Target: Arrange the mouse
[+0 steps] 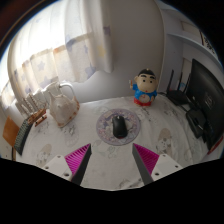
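One dark mouse (119, 126) on one round mouse pad (104, 122), frame centre, just ahead of the gripper (112, 158); fingers apart, holding nothing. One cartoon figurine (146, 87) upper right, one glass jug (63, 104) left, on the white table (175, 130).

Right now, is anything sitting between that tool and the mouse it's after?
Nothing visible. The mouse lies on a round pad just ahead of the open tool, with bare table between. The figurine stands beyond it, and the glass jug is off to the side.
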Demonstrator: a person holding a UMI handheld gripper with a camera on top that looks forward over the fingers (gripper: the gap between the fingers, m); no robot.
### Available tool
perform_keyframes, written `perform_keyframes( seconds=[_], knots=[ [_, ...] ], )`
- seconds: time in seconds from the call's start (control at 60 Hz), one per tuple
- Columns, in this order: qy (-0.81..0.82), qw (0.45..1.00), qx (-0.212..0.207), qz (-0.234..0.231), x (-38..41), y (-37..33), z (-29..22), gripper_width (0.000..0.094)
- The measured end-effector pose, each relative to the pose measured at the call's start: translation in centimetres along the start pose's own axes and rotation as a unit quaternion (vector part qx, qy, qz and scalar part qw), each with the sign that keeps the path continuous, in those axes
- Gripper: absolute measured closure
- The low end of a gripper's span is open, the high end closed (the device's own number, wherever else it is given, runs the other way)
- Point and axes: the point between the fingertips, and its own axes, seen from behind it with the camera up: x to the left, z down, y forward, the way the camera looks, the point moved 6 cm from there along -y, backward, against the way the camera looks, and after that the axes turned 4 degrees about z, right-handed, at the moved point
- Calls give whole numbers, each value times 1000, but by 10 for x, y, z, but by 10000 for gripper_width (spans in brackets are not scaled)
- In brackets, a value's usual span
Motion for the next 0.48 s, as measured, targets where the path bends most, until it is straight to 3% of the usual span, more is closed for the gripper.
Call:
perform_keyframes(
  seconds=[0.167, 0.483],
  knots=[
    [-17, 1000, -14, 4, 4, -51, 26, 85],
    [-31, 999, -22, 13, 11, -54, 36, 90]
  ],
)
